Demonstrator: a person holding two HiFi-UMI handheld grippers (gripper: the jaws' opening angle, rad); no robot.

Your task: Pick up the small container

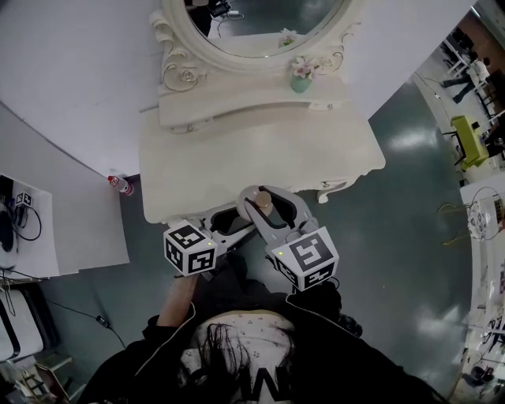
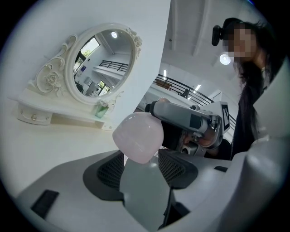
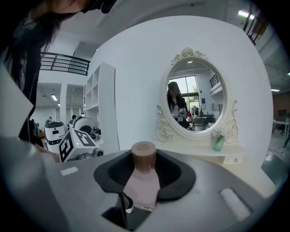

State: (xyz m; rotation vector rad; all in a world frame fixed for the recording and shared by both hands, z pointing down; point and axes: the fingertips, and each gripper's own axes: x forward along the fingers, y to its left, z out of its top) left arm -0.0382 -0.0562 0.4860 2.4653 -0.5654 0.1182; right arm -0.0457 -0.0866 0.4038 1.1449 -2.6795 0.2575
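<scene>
Plainly, we judge the small container [image 3: 142, 177] light, stiff and smooth, likely slippery, best pinched on its body below the cap. It shows a pale pink body and a round brown cap. Our right gripper [image 3: 145, 176] grips that body above the front edge of the dressing table [image 1: 260, 154]; our left gripper [image 2: 140, 168] clamps a pink-domed bottle [image 2: 137, 136].

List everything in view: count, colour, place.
vanity table: 1, cream, against the white wall
oval mirror: 1, cream ornate frame, on the vanity's back
vase: 1, green with pale flowers, shelf right of the mirror
floor bottle: 1, clear with red cap, left of the vanity
desk: 1, white, far left
small bottle: 1, pink, brown cap, between the right jaws
rounded container: 1, pale pink, between the left jaws
left gripper: grey, shut on the container
right gripper: grey, shut on the bottle
</scene>
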